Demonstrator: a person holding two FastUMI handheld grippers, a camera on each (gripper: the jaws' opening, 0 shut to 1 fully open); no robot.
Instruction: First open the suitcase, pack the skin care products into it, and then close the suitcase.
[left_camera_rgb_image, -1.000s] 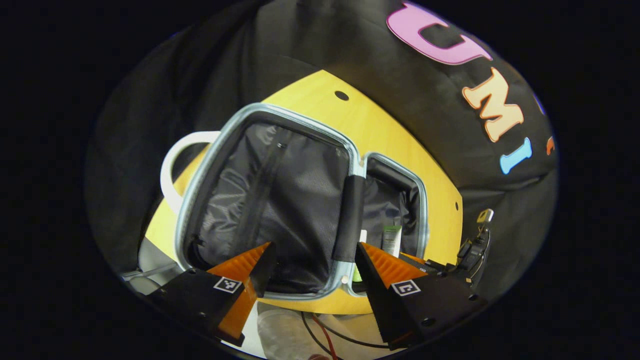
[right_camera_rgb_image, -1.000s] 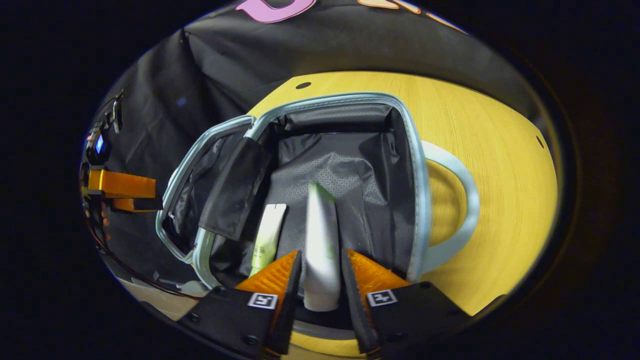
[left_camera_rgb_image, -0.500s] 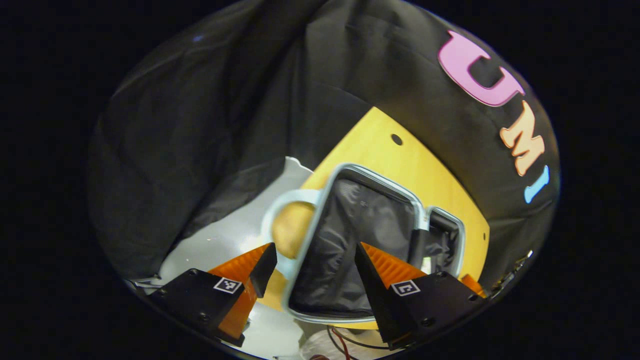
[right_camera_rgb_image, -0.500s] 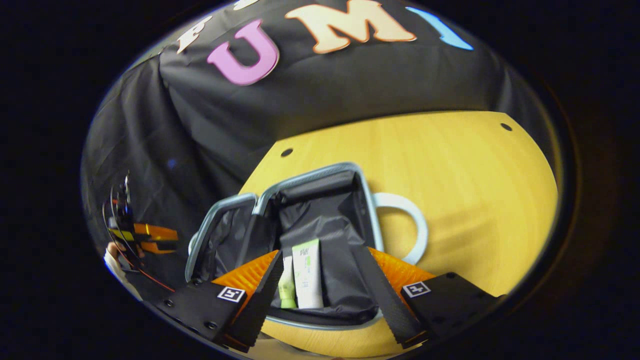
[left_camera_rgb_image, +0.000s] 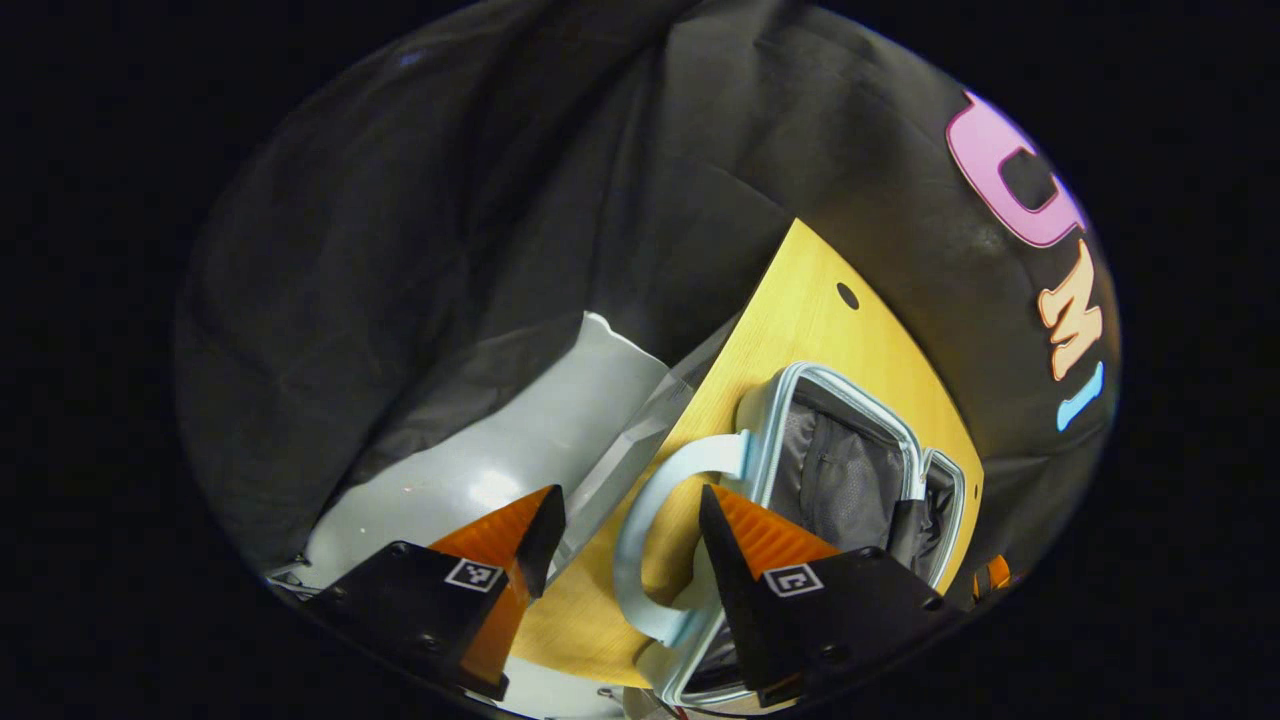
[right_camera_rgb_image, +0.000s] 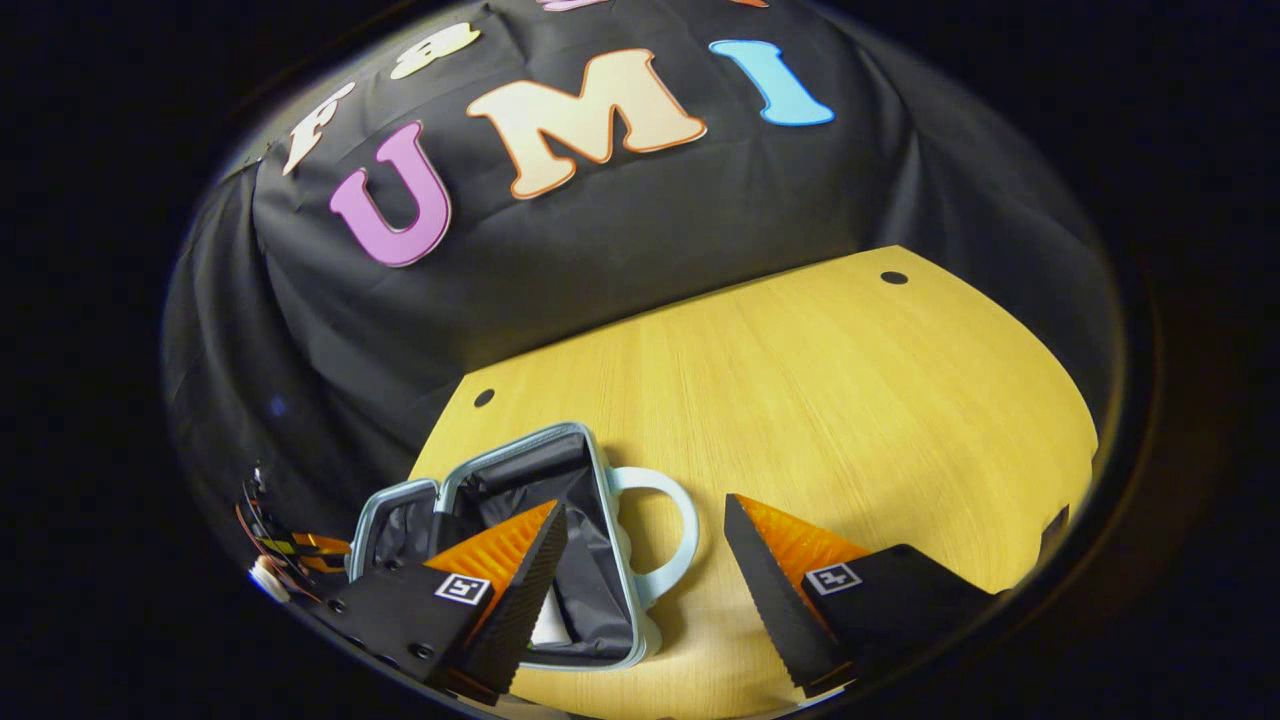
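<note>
The pale blue suitcase (right_camera_rgb_image: 585, 585) lies open on the yellow table (right_camera_rgb_image: 850, 400), both dark-lined halves facing up. A bit of a white tube (right_camera_rgb_image: 548, 632) shows inside it, behind one finger. My right gripper (right_camera_rgb_image: 645, 507) is open and held above the table, over the suitcase's handle (right_camera_rgb_image: 685, 530), with nothing between its fingers. In the left gripper view the open suitcase (left_camera_rgb_image: 840, 470) sits at lower right. My left gripper (left_camera_rgb_image: 630, 498) is open above its looped handle (left_camera_rgb_image: 628, 530), apart from it. That left gripper (right_camera_rgb_image: 300, 545) also appears far off at the left.
The table edge (left_camera_rgb_image: 700, 400) runs diagonally in the left gripper view, with pale floor (left_camera_rgb_image: 500, 450) beyond it. Round holes (right_camera_rgb_image: 893, 277) mark the tabletop's corners. Bare tabletop stretches to the right of the suitcase. Cables (right_camera_rgb_image: 262, 530) hang near the left gripper.
My right gripper has let go of the white tube inside the suitcase, opened wide and pulled back and up. My left gripper has swung away from over the lid toward the handle side.
</note>
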